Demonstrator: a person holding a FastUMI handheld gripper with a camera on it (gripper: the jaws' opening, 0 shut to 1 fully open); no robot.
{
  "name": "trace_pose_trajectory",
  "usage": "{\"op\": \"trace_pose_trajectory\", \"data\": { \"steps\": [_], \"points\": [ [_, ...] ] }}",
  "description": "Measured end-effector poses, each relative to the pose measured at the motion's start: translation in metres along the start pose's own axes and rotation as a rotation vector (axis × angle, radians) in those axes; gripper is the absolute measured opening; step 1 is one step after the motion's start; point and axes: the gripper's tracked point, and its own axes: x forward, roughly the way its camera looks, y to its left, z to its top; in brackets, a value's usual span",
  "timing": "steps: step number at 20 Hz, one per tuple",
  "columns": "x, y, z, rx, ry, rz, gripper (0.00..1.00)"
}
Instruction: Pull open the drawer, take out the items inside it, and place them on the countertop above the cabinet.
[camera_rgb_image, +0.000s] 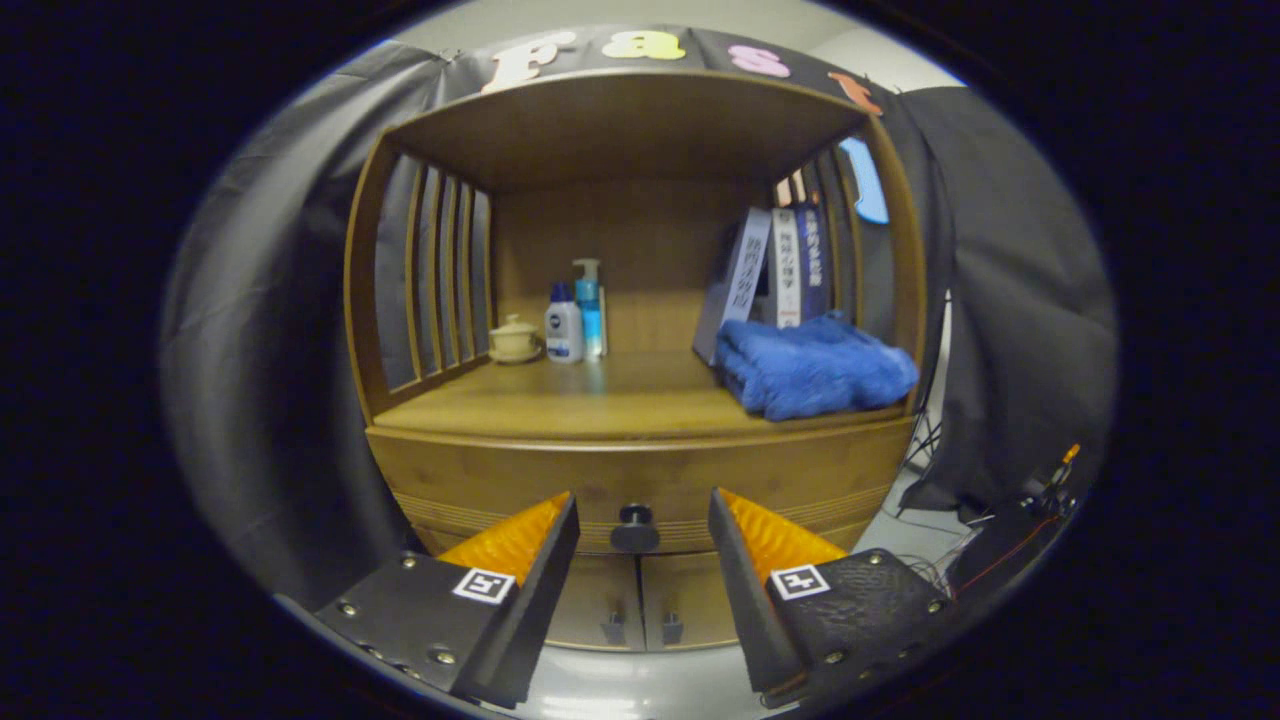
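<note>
The gripper (640, 510) is lining up with jaws spread wide, the drawer knob (635, 527) sitting just beyond, centred between them. It's wanting a level approach, closing squarely on that knob before pulling the drawer (480, 480) straight out.

Smooth satin wooden cabinet (640, 470); fluffy cloth towel (815, 368).

On the worktop (600, 405), a lidded cup (514, 339) and two bottles (575, 315) are set at the back left; a folded towel (815, 367) is laid before leaning books (775, 270) at the right. The drawer knob (635, 527) is seen below, between the spread jaws.
</note>
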Motion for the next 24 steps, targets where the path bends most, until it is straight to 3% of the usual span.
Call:
{"op": "trace_pose_trajectory", "data": {
  "steps": [9,13,16,18,24],
  "points": [
    [0.080,0.001,-0.060,0.072,0.137,-0.010,0.77],
    [0.085,0.003,-0.065,0.076,0.151,-0.003,0.54],
    [0.085,0.003,-0.067,0.049,0.152,0.002,0.42],
    [0.083,0.002,-0.066,0.042,0.173,-0.005,0.38],
    [0.057,0.001,-0.074,-0.006,0.209,-0.046,0.38]
  ]
}}
